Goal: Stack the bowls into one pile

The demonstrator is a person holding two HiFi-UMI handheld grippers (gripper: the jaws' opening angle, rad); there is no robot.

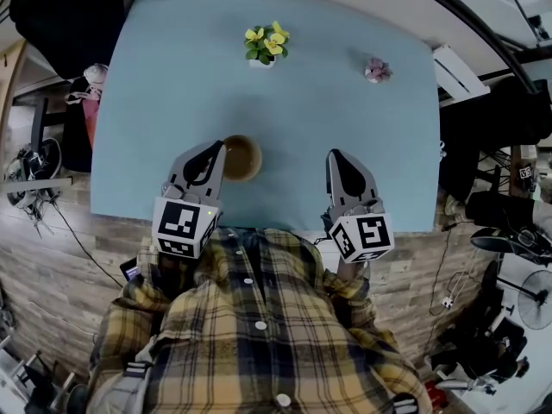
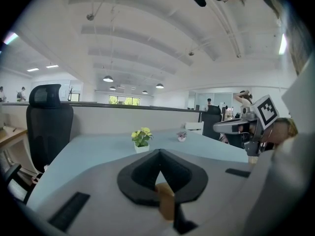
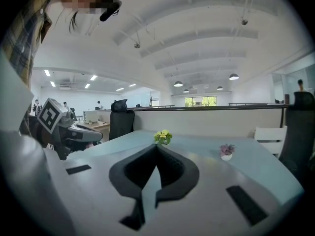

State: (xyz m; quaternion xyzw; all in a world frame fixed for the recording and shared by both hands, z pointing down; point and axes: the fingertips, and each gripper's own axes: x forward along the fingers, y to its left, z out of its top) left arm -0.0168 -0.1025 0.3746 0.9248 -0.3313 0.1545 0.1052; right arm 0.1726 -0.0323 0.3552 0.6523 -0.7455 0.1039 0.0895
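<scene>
A brown bowl (image 1: 242, 157) rests on the light-blue table (image 1: 155, 102) near its front edge; it looks like a single pile. My left gripper (image 1: 219, 148) lies just left of the bowl, its tip beside the rim, jaws shut with nothing held. In the left gripper view the closed tips (image 2: 158, 152) meet, and a brown sliver of the bowl (image 2: 165, 200) shows through the gap lower down. My right gripper (image 1: 335, 156) hovers to the right of the bowl, apart from it, shut and empty (image 3: 157, 147).
A yellow flower pot (image 1: 266, 45) and a small pink plant (image 1: 377, 69) stand at the table's far side. A black office chair (image 1: 60, 15) is at the far left corner. Cables and equipment crowd the floor on both sides.
</scene>
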